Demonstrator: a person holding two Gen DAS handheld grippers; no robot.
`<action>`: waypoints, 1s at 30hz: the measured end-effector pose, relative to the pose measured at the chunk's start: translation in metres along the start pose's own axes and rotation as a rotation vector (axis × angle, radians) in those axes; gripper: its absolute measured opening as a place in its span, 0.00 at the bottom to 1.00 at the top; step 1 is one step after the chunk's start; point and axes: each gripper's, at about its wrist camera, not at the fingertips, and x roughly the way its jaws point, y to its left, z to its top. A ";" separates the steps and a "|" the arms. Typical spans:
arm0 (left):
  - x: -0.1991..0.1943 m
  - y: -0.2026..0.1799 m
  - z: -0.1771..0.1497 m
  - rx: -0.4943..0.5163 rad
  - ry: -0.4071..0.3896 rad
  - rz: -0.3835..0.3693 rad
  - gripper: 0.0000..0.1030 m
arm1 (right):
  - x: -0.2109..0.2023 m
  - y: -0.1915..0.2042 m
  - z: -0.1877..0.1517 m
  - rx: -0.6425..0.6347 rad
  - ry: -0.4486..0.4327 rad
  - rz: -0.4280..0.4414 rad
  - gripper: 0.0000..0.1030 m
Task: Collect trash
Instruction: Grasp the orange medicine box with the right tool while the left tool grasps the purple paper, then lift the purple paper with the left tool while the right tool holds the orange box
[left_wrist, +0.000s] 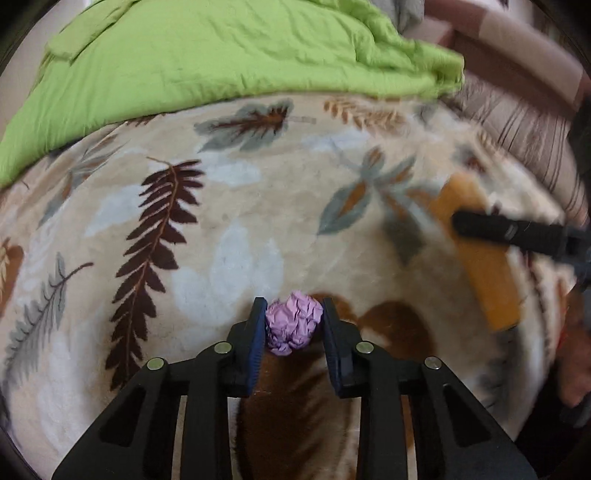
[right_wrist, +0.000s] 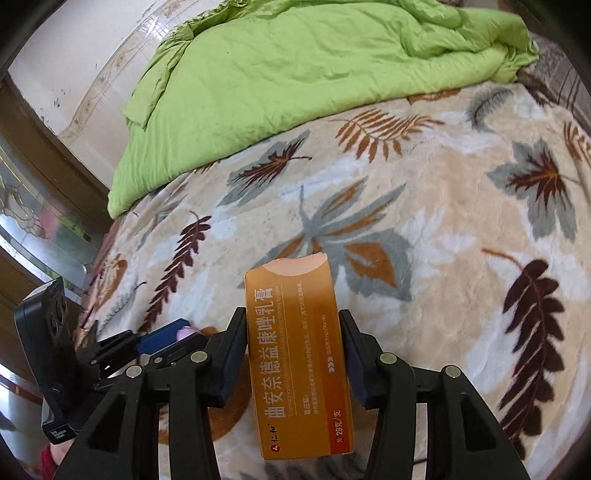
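Left tongs (left_wrist: 294, 325), bottom centre of the left wrist view, pinch a crumpled pink paper ball (left_wrist: 293, 322) between both blue pads, just over the leaf-print blanket (left_wrist: 229, 221) on the bed. Right tongs (right_wrist: 293, 347), bottom centre of the right wrist view, pinch an orange carton (right_wrist: 299, 362) by its long sides, the carton pointing up the frame over the same blanket; in the left wrist view that carton (left_wrist: 480, 258) shows blurred at right edge, well apart from the ball. Green duvet (right_wrist: 295, 74) lies bunched across the upper part of both views.
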 end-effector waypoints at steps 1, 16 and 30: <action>0.000 -0.003 0.000 0.019 -0.008 0.018 0.27 | 0.001 0.000 0.001 -0.008 -0.001 -0.001 0.50; -0.057 0.045 0.017 -0.268 -0.315 0.051 0.26 | -0.009 0.030 0.003 -0.172 -0.128 -0.076 0.50; -0.063 0.033 0.019 -0.239 -0.344 0.219 0.26 | -0.009 0.050 -0.001 -0.247 -0.180 -0.099 0.50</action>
